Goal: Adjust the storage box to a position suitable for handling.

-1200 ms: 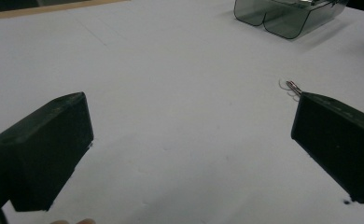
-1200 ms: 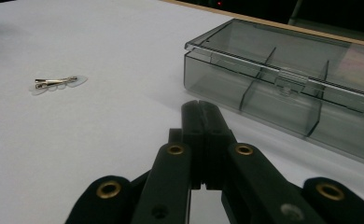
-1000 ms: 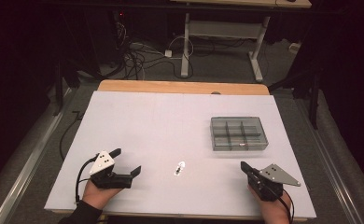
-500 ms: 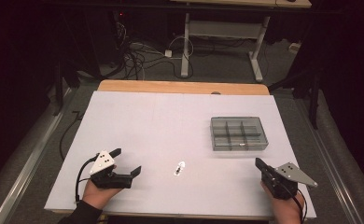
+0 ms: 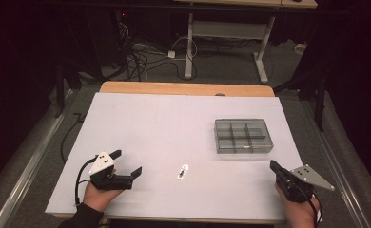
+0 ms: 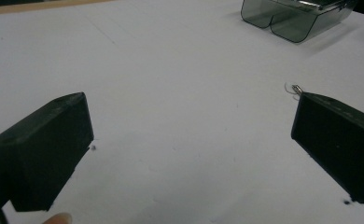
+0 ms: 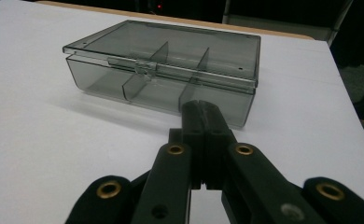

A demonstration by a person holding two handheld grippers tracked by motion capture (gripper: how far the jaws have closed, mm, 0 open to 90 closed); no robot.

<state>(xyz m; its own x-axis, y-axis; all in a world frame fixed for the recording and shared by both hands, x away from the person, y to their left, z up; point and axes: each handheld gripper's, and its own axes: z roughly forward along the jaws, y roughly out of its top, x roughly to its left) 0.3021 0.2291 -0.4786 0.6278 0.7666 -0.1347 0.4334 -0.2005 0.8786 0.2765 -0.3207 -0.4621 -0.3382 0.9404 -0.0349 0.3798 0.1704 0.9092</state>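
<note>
Right gripper (image 5: 275,168) drew back; small metal piece (image 5: 183,171) (unidentifiable) lies mid-table.

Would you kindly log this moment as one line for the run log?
left gripper: open, empty | right gripper: shut, empty, facing box | box: lid closed, on table | small metal item: between grippers

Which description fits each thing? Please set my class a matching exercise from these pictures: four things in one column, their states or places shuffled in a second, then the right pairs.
Things:
1. left gripper
2. right gripper
3. compartment box
4. small metal piece

Descriptions:
A. smoky see-through, lid down
B. jaws pressed together, nothing between
C. lying on the table between the two grippers
D. jaws wide apart

Pairs: 1-D, 2-B, 3-A, 4-C
</note>
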